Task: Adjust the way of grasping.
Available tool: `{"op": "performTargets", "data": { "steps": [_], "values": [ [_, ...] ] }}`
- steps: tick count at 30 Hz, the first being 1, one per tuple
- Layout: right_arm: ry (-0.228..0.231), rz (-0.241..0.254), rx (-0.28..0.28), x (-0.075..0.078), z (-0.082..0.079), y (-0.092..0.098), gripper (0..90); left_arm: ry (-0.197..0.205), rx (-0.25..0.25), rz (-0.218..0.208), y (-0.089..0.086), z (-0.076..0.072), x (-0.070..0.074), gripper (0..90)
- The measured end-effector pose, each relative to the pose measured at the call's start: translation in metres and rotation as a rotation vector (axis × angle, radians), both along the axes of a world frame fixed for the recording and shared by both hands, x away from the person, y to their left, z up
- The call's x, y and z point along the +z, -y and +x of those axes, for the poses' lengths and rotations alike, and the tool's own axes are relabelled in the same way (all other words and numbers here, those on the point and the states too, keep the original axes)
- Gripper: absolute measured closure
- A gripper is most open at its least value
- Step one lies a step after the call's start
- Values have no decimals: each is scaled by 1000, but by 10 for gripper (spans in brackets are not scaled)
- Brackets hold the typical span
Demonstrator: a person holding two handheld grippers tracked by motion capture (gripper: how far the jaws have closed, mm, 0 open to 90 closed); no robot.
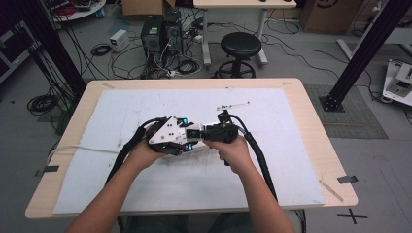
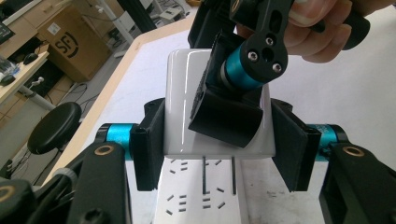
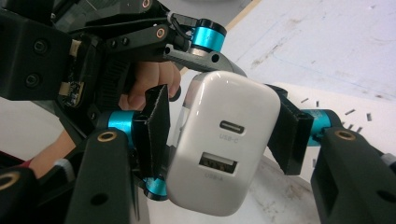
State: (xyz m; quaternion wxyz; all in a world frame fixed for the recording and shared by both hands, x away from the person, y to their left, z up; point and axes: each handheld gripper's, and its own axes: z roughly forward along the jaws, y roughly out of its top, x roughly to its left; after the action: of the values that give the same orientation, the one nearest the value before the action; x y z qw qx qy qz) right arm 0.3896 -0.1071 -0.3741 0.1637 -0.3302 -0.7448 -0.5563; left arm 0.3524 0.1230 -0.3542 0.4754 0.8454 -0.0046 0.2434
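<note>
Two grippers meet over mid-table. Left gripper (image 2: 219,149) is clamped on the white USB wall charger (image 2: 187,102) at centre frame, prongs (image 2: 218,173) aimed down at the white power strip (image 2: 201,200) along the bottom edge. Right gripper (image 3: 219,135) brackets the charger's port face (image 3: 224,140), jaws part-closed; pad contact cannot be told. Charger's long axis lies across the strip, sockets directly below.

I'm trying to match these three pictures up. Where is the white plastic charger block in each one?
High view: the white plastic charger block sits mid-table, small, between the two hands' claws.
Left gripper view: centre, clamped by the left claw, prongs pointing at the white power strip below.
Right gripper view: centre, USB ports facing the camera, between the right claw jaws.
Shared landmark: the white table mat.
</note>
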Motion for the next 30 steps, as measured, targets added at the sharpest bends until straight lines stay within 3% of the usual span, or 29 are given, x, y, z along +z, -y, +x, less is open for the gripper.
{"op": "performTargets", "data": {
  "steps": [10, 22, 30],
  "values": [
    [-9, 21, -25, -1, 0, 1, 540, 0, 7, 3, 1, 0, -2, 425],
    [-85, 25, -24, -2, 3, 3, 584, 0, 11, 11, 3, 1, -4, 422],
    [-78, 12, -47, 0, 3, 7, 626, -30, 42, -2, 0, 4, -5, 270]
  ]
}}
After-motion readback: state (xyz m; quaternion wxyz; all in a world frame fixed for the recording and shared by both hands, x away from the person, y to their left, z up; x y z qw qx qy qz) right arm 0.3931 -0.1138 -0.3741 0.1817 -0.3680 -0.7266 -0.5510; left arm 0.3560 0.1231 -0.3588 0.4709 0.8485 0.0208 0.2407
